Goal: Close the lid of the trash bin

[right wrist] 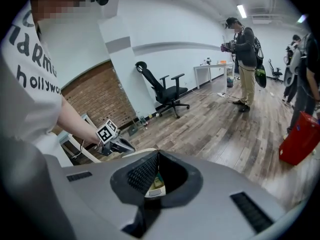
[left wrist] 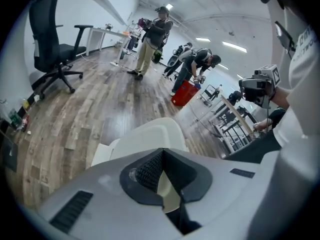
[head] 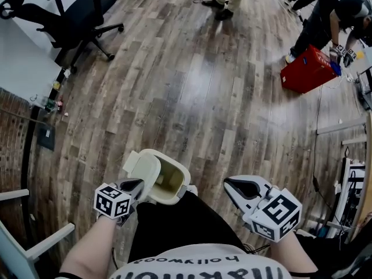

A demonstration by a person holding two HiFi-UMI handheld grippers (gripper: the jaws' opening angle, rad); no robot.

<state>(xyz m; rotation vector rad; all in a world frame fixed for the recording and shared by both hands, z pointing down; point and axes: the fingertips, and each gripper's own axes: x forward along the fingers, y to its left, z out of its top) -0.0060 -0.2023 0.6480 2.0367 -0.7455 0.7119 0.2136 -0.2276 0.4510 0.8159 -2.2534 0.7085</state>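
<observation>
One open bin (head: pixel 181 170), left gripper (head: pixel 138 185) beside lid (head: pixel 141 168)

trash bin (head: pixel 170 182) between grippers | left gripper (head: pixel 138 183) beside lid (head: pixel 141 168) | right gripper (head: pixel 228 183) apart

Your white shirt (right wrist: pixel 35 81) carries black print: "hollywood" in small letters. Above it sits a line of larger letters, cut off at the picture's edge and not readable whole.
</observation>
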